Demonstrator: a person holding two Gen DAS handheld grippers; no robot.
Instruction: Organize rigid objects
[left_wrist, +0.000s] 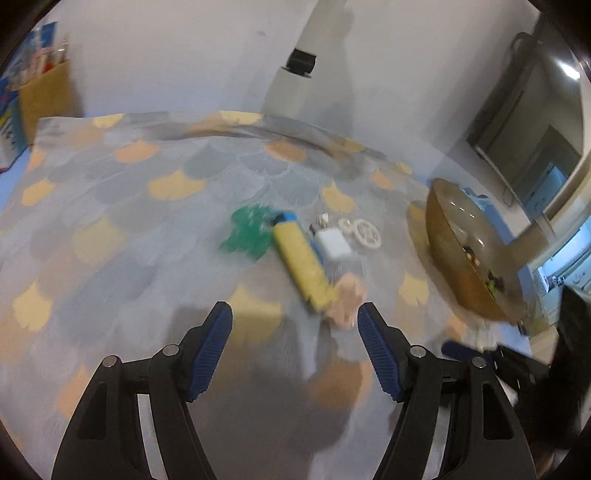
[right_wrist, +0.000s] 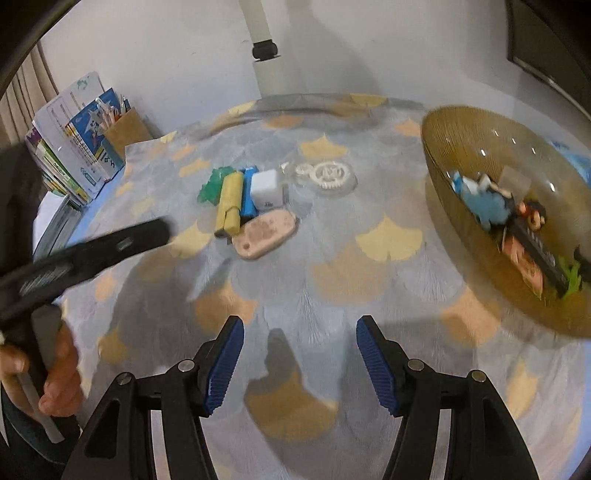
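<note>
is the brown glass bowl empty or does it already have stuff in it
Not empty. The brown glass bowl already holds several small items, including a blue toy and a black bar.

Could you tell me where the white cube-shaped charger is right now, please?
The white charger sits on the patterned cloth mid-table in both views, just right of the blue block and left of the white gears.
</note>
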